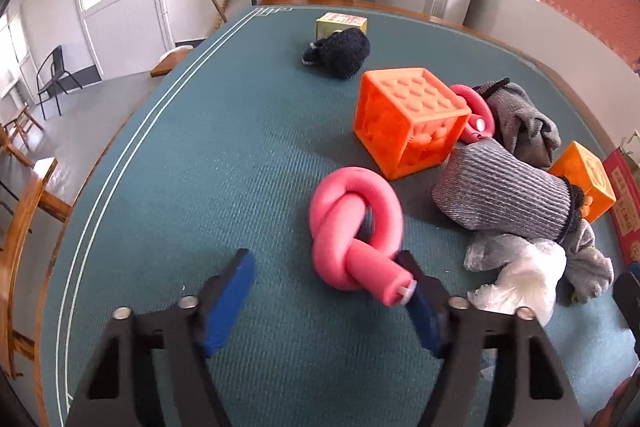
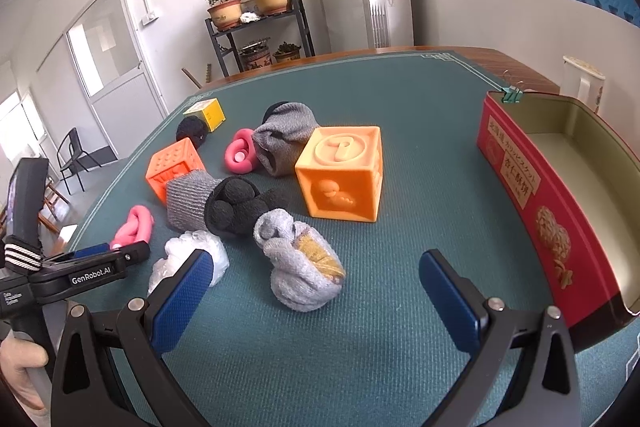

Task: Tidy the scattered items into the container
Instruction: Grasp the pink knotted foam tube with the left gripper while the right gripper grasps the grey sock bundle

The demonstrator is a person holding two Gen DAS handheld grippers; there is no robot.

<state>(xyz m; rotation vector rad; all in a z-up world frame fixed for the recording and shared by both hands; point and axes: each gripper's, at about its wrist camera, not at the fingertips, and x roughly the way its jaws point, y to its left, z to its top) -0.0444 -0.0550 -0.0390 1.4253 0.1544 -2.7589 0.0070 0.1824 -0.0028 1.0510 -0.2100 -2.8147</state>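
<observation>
My left gripper [image 1: 324,261] is open, low over the green table. A pink knotted foam tube [image 1: 352,227] lies just ahead of it, and the tube's cut end rests against the inner side of the right finger. My right gripper [image 2: 316,263] is open too, with a light grey sock ball [image 2: 304,263] lying ahead between its fingers, apart from both. The red tin container [image 2: 560,211] stands open at the right. From the right wrist view, the left gripper [image 2: 120,253] sits by the same pink tube [image 2: 134,225].
A studded orange cube [image 1: 408,119], a second pink knot [image 1: 476,111], grey socks [image 1: 500,195], a white plastic bag [image 1: 520,275], a lettered orange cube [image 2: 344,175], a dark sock ball [image 1: 340,53] and a yellow box [image 1: 340,25] lie scattered. A hand [image 2: 16,371] shows at the lower left.
</observation>
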